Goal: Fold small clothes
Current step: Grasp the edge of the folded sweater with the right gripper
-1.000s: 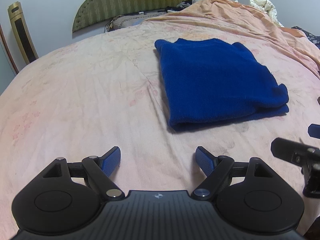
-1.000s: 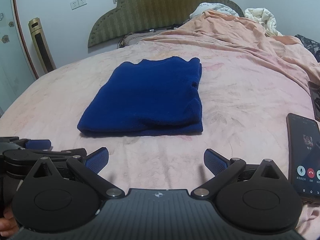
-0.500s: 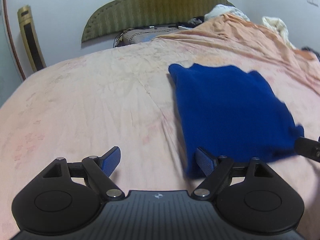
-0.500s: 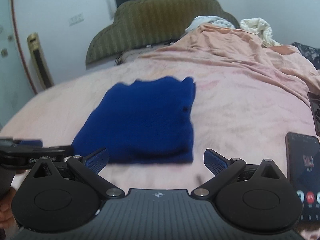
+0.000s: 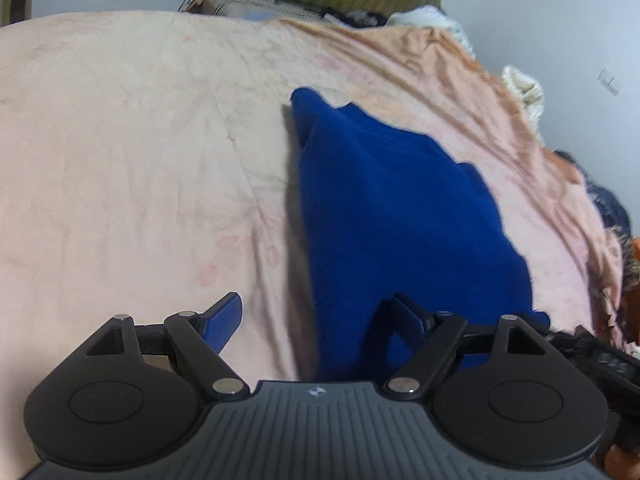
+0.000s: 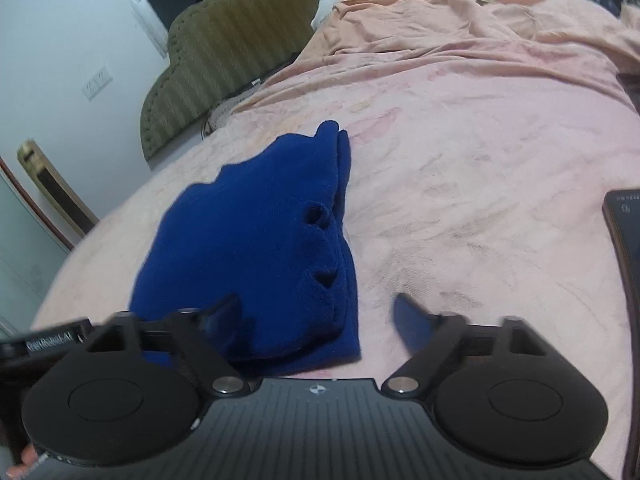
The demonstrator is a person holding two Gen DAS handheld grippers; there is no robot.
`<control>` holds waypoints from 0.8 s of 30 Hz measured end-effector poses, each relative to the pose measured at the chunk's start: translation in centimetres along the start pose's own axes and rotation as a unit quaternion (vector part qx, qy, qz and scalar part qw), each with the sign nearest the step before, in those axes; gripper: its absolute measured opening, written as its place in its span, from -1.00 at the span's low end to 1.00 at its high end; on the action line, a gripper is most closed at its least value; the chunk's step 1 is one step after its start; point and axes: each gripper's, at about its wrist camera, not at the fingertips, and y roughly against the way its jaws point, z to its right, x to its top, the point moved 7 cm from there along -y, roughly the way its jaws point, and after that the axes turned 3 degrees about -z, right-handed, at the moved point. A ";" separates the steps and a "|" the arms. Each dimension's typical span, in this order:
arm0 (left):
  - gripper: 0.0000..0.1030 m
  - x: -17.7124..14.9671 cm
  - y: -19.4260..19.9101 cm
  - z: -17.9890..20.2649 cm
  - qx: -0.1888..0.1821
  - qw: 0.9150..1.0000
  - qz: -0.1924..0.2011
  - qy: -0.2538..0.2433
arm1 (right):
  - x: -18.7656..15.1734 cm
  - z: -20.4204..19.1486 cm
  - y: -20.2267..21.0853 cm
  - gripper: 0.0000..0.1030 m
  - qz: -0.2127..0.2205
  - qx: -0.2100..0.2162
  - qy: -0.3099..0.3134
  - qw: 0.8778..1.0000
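Left hand-held gripper (image 5: 316,312): fingers spread wide, nothing between them. Its right finger (image 5: 408,316) sits over the near edge of the blue sweater (image 5: 400,208); its left finger is over bare bed sheet (image 5: 120,160). The near left corner of the sweater falls inside the gap, around 6 o'clock in the left wrist view.

Right hand-held gripper (image 6: 318,316): also spread wide, empty. Its left finger (image 6: 224,312) is over the sweater (image 6: 256,232), its right finger over sheet, so the near right corner falls in the gap. Can't tell whether either gripper touches fabric yet.

The sweater lies on the bed, already folded into a thick stack. Layered edges show along its right side in the right wrist view, running toward 12 o'clock, with a couple of loose openings in the layers. A phone (image 6: 624,264) lies at 3 o'clock, well apart from the sweater. The headboard (image 6: 224,52) is at 11 o'clock.

My read: this is the setup for another fold, with both grippers going for the near corners.

How to do it well:
- Drop each lower finger under the whole stack, not only the top layer. The layers on the right side look ready to split.
- Close both at the same depth in from the edge so the fold line stays square.
- Lift just enough to clear, then carry toward 12 o'clock and lay the near edge onto the far edge.
- Knit is thick and floppy; expect sag between the grippers, so keep light tension sideways.
- Avoid pinching sheet with the outer fingers.
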 end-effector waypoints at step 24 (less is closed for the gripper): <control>0.04 -2.1 2.6 2.8 0.049 0.991 0.014 -0.126 | -0.8 -2.5 3.4 -0.32 0.058 -0.077 0.063 0.993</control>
